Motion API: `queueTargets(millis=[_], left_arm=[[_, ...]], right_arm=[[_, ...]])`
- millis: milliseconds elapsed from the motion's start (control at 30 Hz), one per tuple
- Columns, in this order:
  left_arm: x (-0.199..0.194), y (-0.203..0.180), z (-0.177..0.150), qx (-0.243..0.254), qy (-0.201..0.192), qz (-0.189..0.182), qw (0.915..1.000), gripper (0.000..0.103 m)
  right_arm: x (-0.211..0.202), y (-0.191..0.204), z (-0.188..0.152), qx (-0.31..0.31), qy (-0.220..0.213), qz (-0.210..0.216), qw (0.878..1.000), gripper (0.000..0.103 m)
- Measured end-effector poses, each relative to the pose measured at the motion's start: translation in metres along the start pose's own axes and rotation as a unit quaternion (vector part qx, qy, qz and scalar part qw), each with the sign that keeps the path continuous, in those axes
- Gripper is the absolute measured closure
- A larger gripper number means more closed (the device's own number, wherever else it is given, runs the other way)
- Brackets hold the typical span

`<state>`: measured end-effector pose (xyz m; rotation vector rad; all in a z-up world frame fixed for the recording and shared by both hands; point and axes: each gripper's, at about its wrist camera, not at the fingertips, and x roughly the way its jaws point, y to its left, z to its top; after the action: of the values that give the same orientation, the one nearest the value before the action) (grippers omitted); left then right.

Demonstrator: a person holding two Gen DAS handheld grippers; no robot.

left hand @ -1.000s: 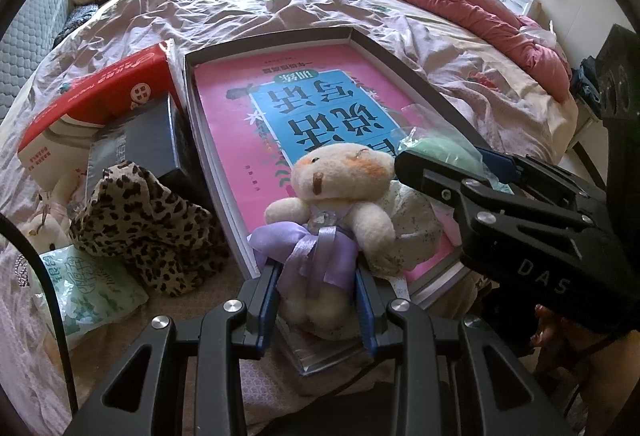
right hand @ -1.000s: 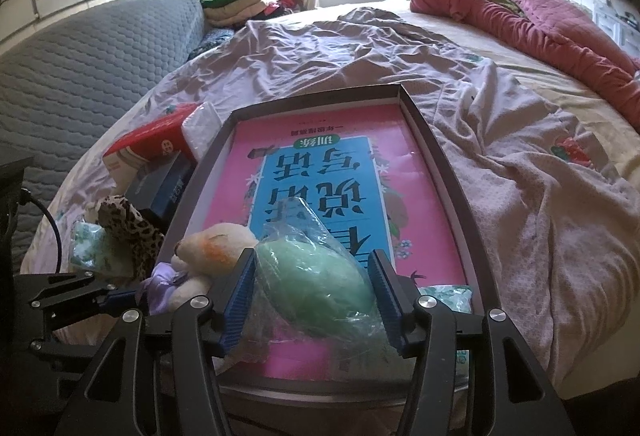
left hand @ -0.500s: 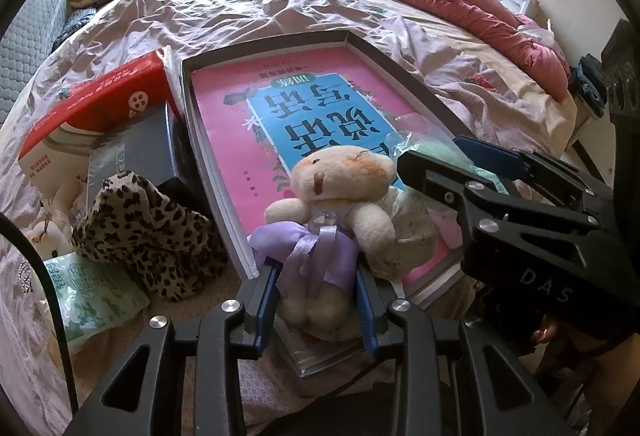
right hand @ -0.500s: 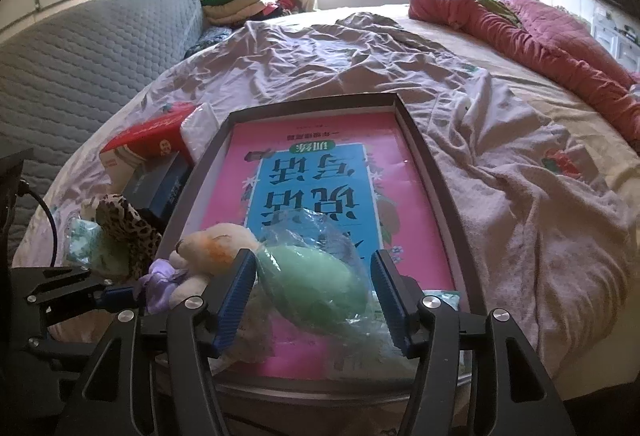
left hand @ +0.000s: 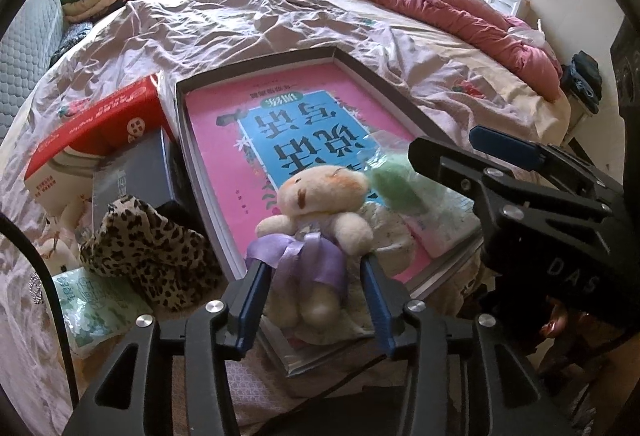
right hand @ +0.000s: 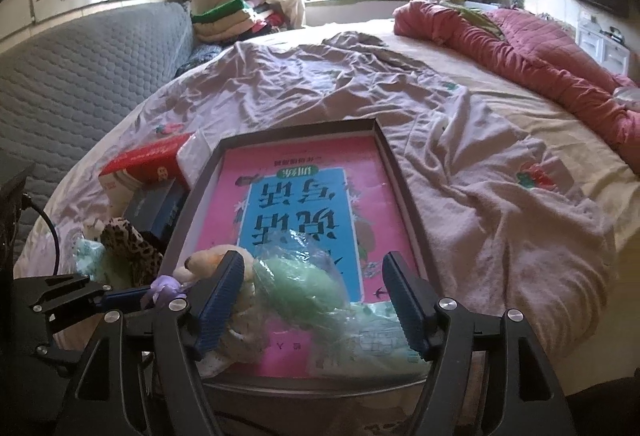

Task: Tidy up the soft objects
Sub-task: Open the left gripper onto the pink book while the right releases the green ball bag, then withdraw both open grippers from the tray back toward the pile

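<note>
A cream teddy bear [left hand: 320, 204] with a purple bow sits on the near edge of a dark shallow box [left hand: 384, 76] that holds a pink book [left hand: 224, 124]. My left gripper [left hand: 314, 266] straddles the bear's legs; its jaws are opening and the pads stand off the bear. To the bear's right lies a green soft lump in a clear bag [right hand: 300, 288]. My right gripper [right hand: 314, 260] is around that bag, jaws opening, with gaps on both sides. A green-white packet [right hand: 380, 336] lies under the bag.
Left of the box lie a red tissue pack [left hand: 92, 128], a dark case [left hand: 132, 176], a leopard-print cloth [left hand: 152, 248] and another green-white packet [left hand: 92, 300]. A rumpled sheet [right hand: 480, 196] covers the bed. A pink quilt [right hand: 540, 48] lies at the far right, folded clothes [right hand: 224, 20] at the back.
Both grippers' jaws have widened. The left pads have come off the bear, the right pads off the green bag. The right gripper has risen slightly.
</note>
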<state>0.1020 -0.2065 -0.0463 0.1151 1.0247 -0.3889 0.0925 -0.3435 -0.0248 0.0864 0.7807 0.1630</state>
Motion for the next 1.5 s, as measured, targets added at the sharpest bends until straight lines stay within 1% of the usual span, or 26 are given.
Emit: queueTargets(millis=[33, 200, 300, 567, 633, 833, 1100, 1167, 1233, 1367, 1433, 1500], left_arm=[[-0.001, 0.000, 0.000, 0.001, -0.001, 0.000, 1.0000, 0.051], [-0.007, -0.001, 0.000, 0.004, -0.007, 0.001, 1.0000, 0.048], [-0.010, -0.001, 0.000, 0.005, -0.010, 0.002, 0.9999, 0.043], [-0.023, 0.000, 0.001, 0.006, -0.026, 0.013, 0.9996, 0.040], [-0.028, -0.001, 0.002, 0.010, -0.032, 0.018, 0.9993, 0.037], [-0.041, -0.003, 0.005, 0.018, -0.048, 0.030, 0.9982, 0.035], [-0.059, 0.000, 0.006, 0.019, -0.066, 0.042, 0.9967, 0.034], [-0.064, 0.004, 0.006, 0.016, -0.071, 0.053, 0.9959, 0.032], [-0.069, 0.006, 0.007, 0.015, -0.080, 0.056, 0.9951, 0.029], [-0.076, 0.010, 0.007, 0.010, -0.084, 0.058, 0.9947, 0.026], [-0.080, 0.013, 0.006, 0.010, -0.085, 0.060, 0.9945, 0.022], [-0.083, 0.016, 0.004, 0.012, -0.085, 0.057, 0.9947, 0.021]], right_arm=[[-0.003, -0.001, 0.001, 0.001, -0.003, -0.001, 1.000, 0.029], [-0.014, -0.006, 0.003, 0.012, -0.016, -0.008, 1.000, 0.029], [-0.021, -0.012, 0.001, 0.022, -0.019, -0.012, 1.000, 0.029], [-0.033, -0.019, 0.000, 0.034, -0.026, -0.023, 0.999, 0.029], [-0.036, -0.019, 0.001, 0.036, -0.030, -0.024, 0.999, 0.029], [-0.047, -0.015, 0.005, 0.035, -0.047, -0.030, 0.998, 0.029], [-0.056, -0.007, 0.007, 0.023, -0.053, -0.047, 0.997, 0.029], [-0.058, -0.004, 0.007, 0.021, -0.053, -0.050, 0.997, 0.029], [-0.060, 0.000, 0.008, 0.017, -0.056, -0.049, 0.997, 0.029], [-0.062, 0.005, 0.009, 0.011, -0.062, -0.049, 0.997, 0.029], [-0.062, 0.009, 0.009, 0.008, -0.060, -0.049, 0.997, 0.029], [-0.064, 0.011, 0.010, 0.006, -0.062, -0.049, 0.997, 0.029]])
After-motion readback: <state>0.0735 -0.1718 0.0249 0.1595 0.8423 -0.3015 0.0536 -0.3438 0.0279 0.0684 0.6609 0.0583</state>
